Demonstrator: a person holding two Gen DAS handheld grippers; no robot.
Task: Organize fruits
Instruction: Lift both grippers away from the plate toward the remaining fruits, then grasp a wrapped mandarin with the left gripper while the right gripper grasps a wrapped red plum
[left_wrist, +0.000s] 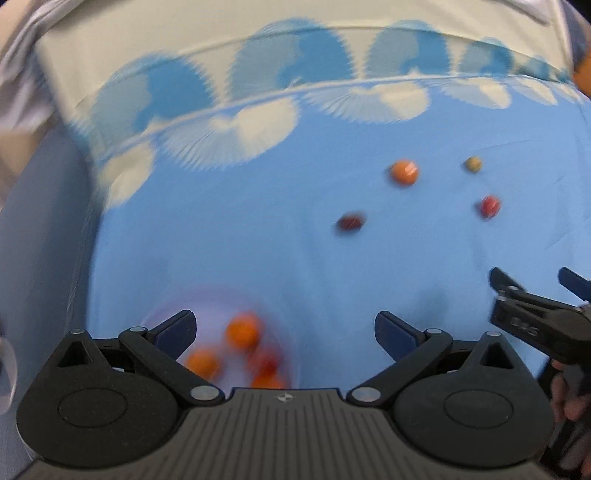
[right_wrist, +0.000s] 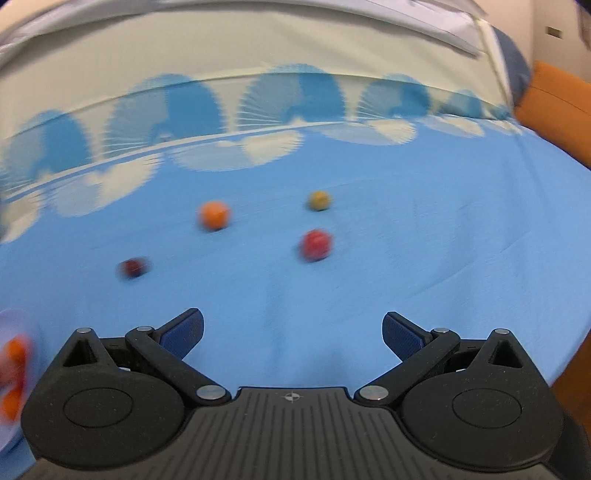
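Blue cloth (right_wrist: 424, 229) with pale fan-print border, both views motion-blurred
Left gripper (left_wrist: 284, 332) spread, empty, just above pale bowl (left_wrist: 173, 314) holding blurred orange and red fruits; right gripper (right_wrist: 291, 334) spread, empty. Well ahead on cloth, apart from each other: orange fruit (right_wrist: 214, 215), yellowish fruit (right_wrist: 319, 200), red fruit (right_wrist: 316, 244), dark red fruit (right_wrist: 133, 267), all small, round

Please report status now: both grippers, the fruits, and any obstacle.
Left gripper open, empty, above bowl holding fruits. Right gripper open, empty. Four loose fruits on blue cloth, nearest the red one. Nothing in the way.
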